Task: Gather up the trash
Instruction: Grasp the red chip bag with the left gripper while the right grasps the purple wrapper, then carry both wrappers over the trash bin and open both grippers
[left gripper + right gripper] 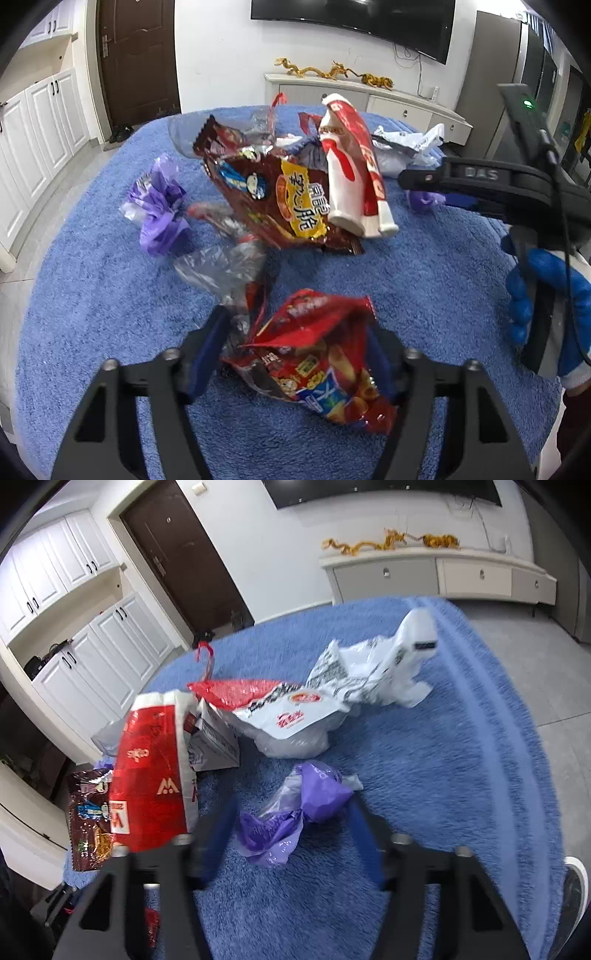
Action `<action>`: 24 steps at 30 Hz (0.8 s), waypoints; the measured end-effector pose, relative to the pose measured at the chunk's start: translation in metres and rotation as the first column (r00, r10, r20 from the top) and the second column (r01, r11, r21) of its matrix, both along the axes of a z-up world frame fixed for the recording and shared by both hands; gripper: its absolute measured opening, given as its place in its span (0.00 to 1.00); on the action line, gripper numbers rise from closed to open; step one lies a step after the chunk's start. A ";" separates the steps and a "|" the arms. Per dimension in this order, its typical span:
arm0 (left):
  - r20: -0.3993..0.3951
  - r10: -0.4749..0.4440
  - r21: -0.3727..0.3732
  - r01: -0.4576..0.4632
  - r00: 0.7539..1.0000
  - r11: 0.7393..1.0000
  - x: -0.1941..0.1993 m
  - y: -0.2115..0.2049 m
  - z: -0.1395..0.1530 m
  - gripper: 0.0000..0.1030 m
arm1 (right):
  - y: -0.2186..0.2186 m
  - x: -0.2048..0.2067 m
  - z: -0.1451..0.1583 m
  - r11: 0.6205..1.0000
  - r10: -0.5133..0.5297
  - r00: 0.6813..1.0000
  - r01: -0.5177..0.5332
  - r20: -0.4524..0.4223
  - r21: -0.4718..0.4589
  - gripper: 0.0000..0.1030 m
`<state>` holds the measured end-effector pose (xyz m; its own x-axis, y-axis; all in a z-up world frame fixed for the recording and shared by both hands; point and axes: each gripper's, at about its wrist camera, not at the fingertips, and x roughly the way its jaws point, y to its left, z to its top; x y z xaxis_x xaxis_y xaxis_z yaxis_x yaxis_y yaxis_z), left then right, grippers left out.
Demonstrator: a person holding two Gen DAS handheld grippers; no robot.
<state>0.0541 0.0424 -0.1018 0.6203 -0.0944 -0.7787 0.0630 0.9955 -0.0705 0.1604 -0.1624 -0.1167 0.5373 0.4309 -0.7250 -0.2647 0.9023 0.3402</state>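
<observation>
My left tongs (299, 350) straddle the red snack bag (314, 354) on the blue rug (92, 295), not clearly clamped; right tongs (291, 830) spread wide around the purple wrapper (295, 808), long axis crosswise, nearest

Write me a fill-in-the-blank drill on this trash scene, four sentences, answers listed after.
1. All the trash lies on a fuzzy ____ blanket.
2. Between the left tongs sits a snack bag that is mostly ____.
3. Between the open right tongs lies a crumpled ____ plastic bag.
4. The hand holding the right tongs wears a ____ glove.

Answers: blue; red; purple; blue
</observation>
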 end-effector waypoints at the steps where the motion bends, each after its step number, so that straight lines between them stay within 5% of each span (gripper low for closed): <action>1: 0.004 -0.001 -0.003 0.001 1.000 1.000 -0.001 0.000 0.001 0.57 | 0.001 0.000 0.000 1.000 0.005 1.000 -0.005 -0.005 0.003 0.42; 10: 0.046 -0.026 -0.007 0.026 0.999 1.000 -0.020 0.000 0.012 0.27 | -0.009 -0.034 0.013 0.999 0.046 0.997 -0.047 0.057 0.002 0.35; 24: 0.175 -0.150 -0.006 0.154 0.973 0.988 -0.049 -0.043 0.072 0.22 | -0.080 -0.137 0.085 0.999 -0.036 0.968 0.030 0.249 0.028 0.35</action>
